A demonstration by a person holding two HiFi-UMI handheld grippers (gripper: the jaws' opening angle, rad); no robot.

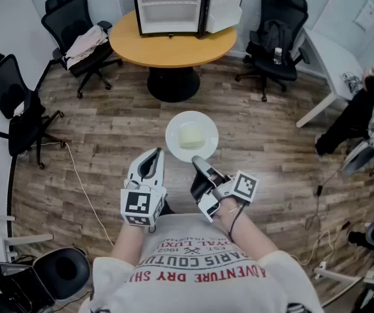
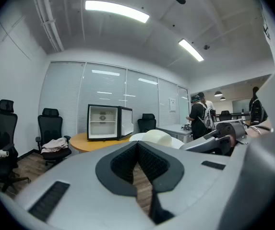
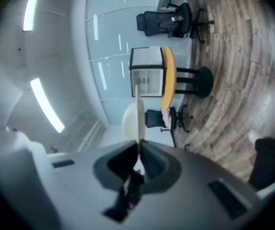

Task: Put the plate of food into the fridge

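Head view, left gripper (image 1: 153, 155): nearest the person, jaws closed tip to tip on nothing, just beside the load.
Right gripper (image 1: 198, 163): jaws narrow, pinching the near rim of the round white plate (image 1: 173, 132); the right gripper view shows that rim edge-on between the pads.
Plate's load: a pale, blocky piece of food (image 1: 191, 136) sits mid-plate, held in the air above the brown wood-plank floor (image 1: 108, 129).
Round orange-topped table (image 1: 173, 44): well ahead, on a black pedestal.
Small black table-top fridge (image 1: 168, 6): on that table, door swung open, white shelves bare (as far as can be seen).
Step in hand: carrying the plate toward the fridge, I judge.
Next move: close the gap with the plate level, then slide it onto a shelf before letting go.
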